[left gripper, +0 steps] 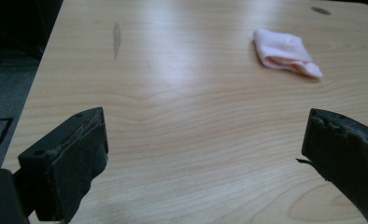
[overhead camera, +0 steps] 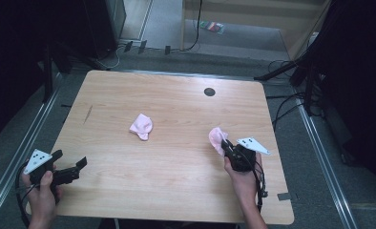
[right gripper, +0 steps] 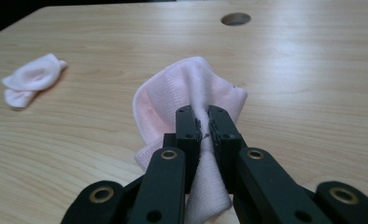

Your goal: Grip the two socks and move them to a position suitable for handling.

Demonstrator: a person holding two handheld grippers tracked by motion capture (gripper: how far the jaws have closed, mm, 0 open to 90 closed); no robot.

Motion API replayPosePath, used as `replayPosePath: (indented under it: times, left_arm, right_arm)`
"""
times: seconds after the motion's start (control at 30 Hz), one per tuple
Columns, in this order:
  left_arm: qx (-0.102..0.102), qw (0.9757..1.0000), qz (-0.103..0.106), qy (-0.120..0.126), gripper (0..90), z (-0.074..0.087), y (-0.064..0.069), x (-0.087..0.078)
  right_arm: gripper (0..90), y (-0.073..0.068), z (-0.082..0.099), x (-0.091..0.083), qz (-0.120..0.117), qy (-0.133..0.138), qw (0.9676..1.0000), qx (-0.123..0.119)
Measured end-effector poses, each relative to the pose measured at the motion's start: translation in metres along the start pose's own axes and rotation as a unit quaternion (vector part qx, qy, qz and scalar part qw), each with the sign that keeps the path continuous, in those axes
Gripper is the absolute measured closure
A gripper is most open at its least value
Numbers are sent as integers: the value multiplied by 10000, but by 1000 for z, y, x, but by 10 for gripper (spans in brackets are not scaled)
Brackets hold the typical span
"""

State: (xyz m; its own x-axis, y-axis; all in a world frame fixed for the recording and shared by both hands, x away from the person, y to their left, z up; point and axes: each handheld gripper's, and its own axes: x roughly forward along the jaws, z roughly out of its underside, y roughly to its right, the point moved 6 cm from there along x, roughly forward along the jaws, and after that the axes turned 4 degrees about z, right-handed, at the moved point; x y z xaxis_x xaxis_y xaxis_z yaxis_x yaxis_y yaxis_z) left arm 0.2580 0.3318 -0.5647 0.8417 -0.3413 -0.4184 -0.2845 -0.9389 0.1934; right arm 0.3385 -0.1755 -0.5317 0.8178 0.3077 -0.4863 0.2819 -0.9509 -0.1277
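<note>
Two small pink socks are on the wooden table (overhead camera: 176, 95). One pink sock (overhead camera: 141, 126) (left gripper: 285, 52) (right gripper: 30, 78) lies loose near the table's middle, folded over. The other pink sock (overhead camera: 217, 137) (right gripper: 191, 93) is pinched between the jaws of my right gripper (overhead camera: 226, 144) (right gripper: 203, 122), which is shut on it at the table's right side. My left gripper (overhead camera: 78, 164) (left gripper: 203, 154) hovers at the table's near left corner, jaws wide apart and holding nothing, pointed toward the loose sock.
A round cable hole (overhead camera: 209, 91) (right gripper: 236, 18) sits near the table's far edge. A dark smudge (overhead camera: 88, 114) (left gripper: 116, 39) marks the left side of the tabletop. Cables and stand legs (overhead camera: 291, 71) lie on the floor around the table.
</note>
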Motion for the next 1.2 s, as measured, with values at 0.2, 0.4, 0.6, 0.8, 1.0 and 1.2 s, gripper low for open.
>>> replayPosePath:
  times: [0.2,0.4,0.6,0.8,1.0,1.2]
  left_arm:
    - [48,9998,168,109,5,-10,22,0]
    - [190,9990,388,136,5,-18,51,2]
    - [335,9969,689,163,5,-21,80,8]
    - [388,9949,908,211,5,-23,103,10]
    - [427,9930,1097,107,5,-20,120,16]
    - [492,9905,1281,-11,5,-15,135,23]
  right_arm:
    - [847,-24,-8,-14,-188,110,9997,-106]
    - [846,-47,-8,-21,-452,64,9989,-95]
    - [846,-70,-2,-22,-603,1,9978,-283]
    - [846,-93,8,-19,-789,-114,9957,-470]
    - [845,-115,22,-15,-981,-311,9931,-555]
    - [844,-137,36,-11,-1120,-449,9905,-660]
